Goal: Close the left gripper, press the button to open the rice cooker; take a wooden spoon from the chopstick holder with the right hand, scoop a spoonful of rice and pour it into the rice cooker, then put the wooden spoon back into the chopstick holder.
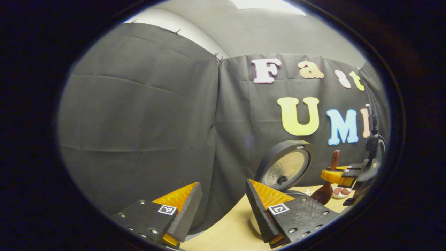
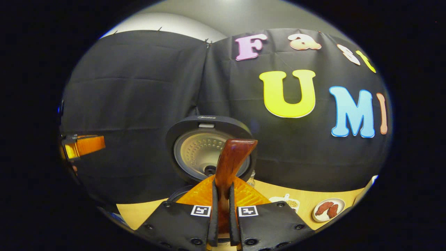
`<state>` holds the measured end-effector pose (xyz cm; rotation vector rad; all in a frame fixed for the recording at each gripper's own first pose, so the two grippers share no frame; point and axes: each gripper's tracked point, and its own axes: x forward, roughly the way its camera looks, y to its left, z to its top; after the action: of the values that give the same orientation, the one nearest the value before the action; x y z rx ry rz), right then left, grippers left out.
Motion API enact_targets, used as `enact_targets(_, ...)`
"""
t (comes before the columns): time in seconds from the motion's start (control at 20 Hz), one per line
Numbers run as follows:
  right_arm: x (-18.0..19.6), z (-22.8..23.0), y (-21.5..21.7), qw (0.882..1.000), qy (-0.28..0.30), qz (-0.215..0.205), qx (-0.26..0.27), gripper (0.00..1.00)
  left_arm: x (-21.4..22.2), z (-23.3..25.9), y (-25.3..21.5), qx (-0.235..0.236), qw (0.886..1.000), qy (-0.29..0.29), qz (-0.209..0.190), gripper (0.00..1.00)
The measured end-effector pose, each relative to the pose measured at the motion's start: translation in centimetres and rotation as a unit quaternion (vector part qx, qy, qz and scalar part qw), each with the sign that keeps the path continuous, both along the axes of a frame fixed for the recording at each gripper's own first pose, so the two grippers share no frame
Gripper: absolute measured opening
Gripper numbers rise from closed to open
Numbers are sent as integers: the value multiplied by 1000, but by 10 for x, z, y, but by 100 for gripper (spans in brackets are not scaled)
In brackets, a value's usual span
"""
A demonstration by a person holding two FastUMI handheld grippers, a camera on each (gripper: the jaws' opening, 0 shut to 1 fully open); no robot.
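Right claw (image 2: 223, 205): clamped on the brown wooden spoon (image 2: 230, 164); both fingers press its handle, which stands upright between them, the handle's flat end topmost.
Right claw, left gripper view (image 1: 343, 178): at far right, gripping the spoon's handle; the spoon's bowl (image 1: 322, 195) hangs low, just over the desk and close beside the cooker body.
Left claw (image 1: 223, 205): fingers spread wide, nothing between them; held over the near desk edge, left of the cooker.
Left claw, right gripper view (image 2: 83, 145): at far left, well apart from the spoon.
Round dark rice cooker (image 2: 209, 153): lid swung open and standing upright, its pale perforated inner face turned toward the cameras; directly behind the spoon handle in the right gripper view.
Cooker, left gripper view (image 1: 285, 164): open lid just right of the left claw's right finger.
Light wooden desk (image 2: 306, 198): carries the cooker.
Small white round dish (image 2: 328, 209): on the desk right of the cooker, holding reddish-brown pieces.
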<state>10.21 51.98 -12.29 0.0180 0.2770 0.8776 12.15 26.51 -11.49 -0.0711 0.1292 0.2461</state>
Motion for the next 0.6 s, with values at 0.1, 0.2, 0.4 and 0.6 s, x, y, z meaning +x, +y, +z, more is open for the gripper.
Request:
enact_targets(0.1,4,7,-15,1000,16,-16,4,14,8,3,-13,-8,1000,-4,-14,79)
enact_targets(0.2,8,11,-31,999,33,-31,11,15,16,5,-27,-15,999,-10,-29,80)
enact_targets(0.4,22,11,-73,995,56,-80,24,11,30,9,-53,-20,998,-20,-57,80)
enact_targets(0.6,32,3,-121,990,58,-129,21,11,40,12,-82,-30,996,-24,-84,81)
